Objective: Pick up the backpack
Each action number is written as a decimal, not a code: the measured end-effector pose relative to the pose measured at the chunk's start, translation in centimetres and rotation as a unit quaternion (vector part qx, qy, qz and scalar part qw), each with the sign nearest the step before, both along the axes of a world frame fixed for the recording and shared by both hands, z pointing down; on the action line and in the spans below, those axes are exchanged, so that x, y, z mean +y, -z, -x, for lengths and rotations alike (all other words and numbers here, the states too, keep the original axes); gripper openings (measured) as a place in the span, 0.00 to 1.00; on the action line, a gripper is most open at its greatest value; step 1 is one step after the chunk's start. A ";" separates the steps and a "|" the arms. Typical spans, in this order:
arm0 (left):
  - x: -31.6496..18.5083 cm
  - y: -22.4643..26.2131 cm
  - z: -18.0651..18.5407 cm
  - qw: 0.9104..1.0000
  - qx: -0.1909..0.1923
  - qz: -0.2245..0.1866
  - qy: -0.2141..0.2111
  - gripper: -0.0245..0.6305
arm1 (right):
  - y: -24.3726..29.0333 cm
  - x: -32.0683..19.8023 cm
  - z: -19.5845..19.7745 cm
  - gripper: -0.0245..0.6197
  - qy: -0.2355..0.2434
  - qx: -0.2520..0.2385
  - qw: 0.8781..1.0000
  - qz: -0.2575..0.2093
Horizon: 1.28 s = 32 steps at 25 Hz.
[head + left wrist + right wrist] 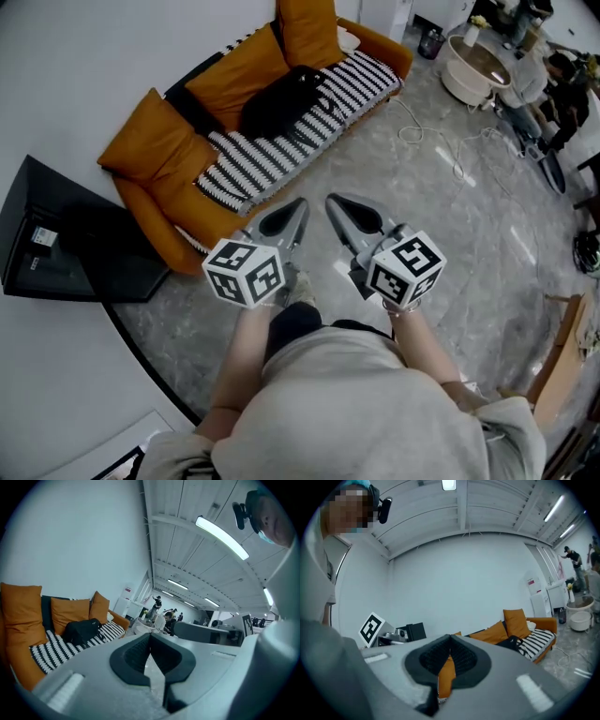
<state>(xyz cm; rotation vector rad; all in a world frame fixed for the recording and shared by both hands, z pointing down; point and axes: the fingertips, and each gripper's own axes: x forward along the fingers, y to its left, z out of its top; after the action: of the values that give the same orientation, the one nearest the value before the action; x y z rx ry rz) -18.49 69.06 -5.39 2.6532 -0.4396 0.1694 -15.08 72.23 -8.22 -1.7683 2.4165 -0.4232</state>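
One orange sofa (155,220) held the black backpack (281,101) mid-seat, against the cushions (234,75). It looked soft, slumped, probably light; gripping near its top seemed best. Short of the sofa, left gripper (291,216) and right gripper (342,214) were pressed together, empty.

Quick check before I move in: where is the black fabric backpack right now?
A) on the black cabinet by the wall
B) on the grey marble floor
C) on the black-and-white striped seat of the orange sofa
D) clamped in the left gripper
C: the black backpack lies on the striped seat of the orange sofa, while the left gripper and right gripper are shut, empty and short of it.
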 end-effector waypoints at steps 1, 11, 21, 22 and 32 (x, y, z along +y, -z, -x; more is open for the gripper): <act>-1.7 0.0 -0.2 1.000 0.000 0.000 -0.003 0.05 | 0.0 -1.7 -0.1 0.04 -0.002 0.004 1.000 0.001; -12.4 -0.8 -1.7 0.999 -0.007 0.009 -0.030 0.05 | -1.0 -13.6 -0.5 0.04 -0.011 0.002 1.000 0.016; -18.7 -2.4 -3.8 0.999 -0.010 0.035 -0.024 0.05 | -2.3 -19.7 -3.3 0.04 -0.009 0.005 0.999 0.038; -19.5 -2.4 -4.3 0.999 -0.009 0.035 -0.022 0.05 | -2.3 -20.6 -3.8 0.04 -0.006 0.008 0.999 0.037; -28.2 -3.0 -9.7 0.999 -0.013 0.049 0.011 0.05 | -1.6 -30.4 -9.1 0.04 0.039 0.002 0.999 0.032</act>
<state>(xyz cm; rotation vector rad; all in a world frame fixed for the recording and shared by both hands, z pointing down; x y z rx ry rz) -8.80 40.81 -2.39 2.5520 -0.4570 0.2128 -6.02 41.83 -6.61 -1.7057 2.5077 -0.5102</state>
